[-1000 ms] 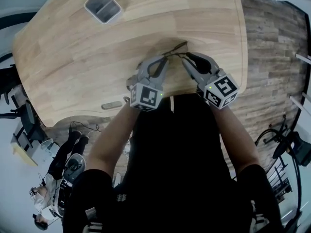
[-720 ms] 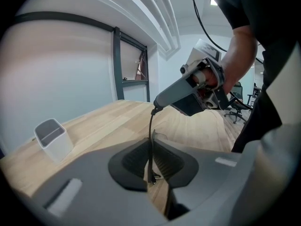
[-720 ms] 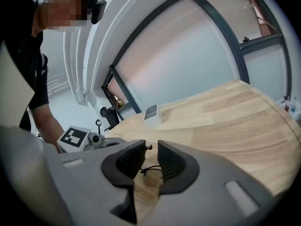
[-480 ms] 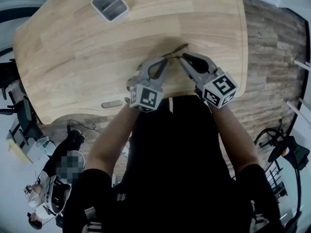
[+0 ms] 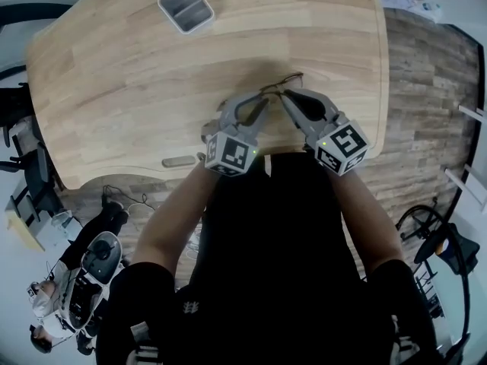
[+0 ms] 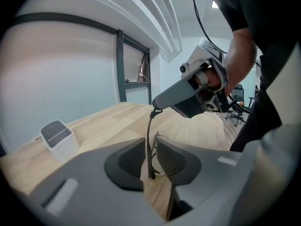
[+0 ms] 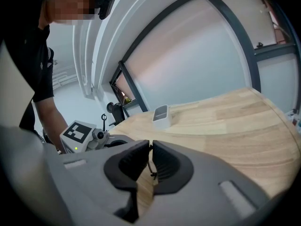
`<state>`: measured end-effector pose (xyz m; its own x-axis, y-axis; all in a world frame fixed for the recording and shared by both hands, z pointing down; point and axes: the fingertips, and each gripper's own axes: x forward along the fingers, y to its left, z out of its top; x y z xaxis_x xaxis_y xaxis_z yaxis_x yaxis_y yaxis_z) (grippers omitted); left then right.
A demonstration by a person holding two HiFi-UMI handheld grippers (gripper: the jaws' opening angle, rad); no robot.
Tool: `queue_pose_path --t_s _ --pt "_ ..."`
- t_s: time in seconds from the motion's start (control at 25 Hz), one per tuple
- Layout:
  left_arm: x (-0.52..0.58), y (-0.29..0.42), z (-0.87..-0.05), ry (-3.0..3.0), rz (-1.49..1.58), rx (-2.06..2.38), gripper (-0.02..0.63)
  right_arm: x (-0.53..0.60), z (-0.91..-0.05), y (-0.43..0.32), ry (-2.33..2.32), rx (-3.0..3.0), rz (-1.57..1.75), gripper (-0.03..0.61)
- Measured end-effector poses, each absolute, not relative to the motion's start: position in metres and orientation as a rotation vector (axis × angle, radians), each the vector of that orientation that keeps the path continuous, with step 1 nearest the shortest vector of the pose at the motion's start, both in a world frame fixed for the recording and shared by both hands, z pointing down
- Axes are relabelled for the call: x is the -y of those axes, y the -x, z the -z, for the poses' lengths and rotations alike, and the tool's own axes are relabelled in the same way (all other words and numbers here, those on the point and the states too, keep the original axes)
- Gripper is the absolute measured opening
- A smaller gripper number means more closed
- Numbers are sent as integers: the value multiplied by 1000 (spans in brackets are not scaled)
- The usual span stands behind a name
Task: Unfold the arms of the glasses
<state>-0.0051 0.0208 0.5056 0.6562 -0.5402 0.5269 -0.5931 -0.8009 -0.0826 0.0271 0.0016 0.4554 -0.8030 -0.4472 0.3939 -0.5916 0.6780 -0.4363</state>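
Reaching forward from the person's black-clad torso, both forearms carry the grippers over the near edge of the wooden surface [image 5: 114,90], and the tips converge at one spot. The left gripper [image 6: 150,147] has its jaws apart, having just been opening. A thin black arm of the glasses [image 6: 149,126] stands upright in the gap, close to the pad at that view's left and clear of the other pad. The right gripper [image 7: 151,147] has just been closing, and its jaws are nearly together, clamped on a thin dark part of the glasses. In the left gripper view its tip grips the upper end of that black arm. The glasses sit between the two gripper tips, a short way in from the near edge. Whether the frame rests on the surface cannot be determined. A small grey oblong item [image 5: 178,161] lies at the near edge, left of the left gripper and apart from it. A grey open-topped container [image 5: 186,6] stands toward the far side of the surface, well apart from the glasses. Plank flooring [image 5: 434,90] runs along the right of the surface.
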Motion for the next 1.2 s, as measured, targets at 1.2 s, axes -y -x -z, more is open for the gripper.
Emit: queue_pose_path --t_s 1.2 --pt "-7 18 -481 -2842 -805 961 11 -9 -435 10 -723 2666 -805 21"
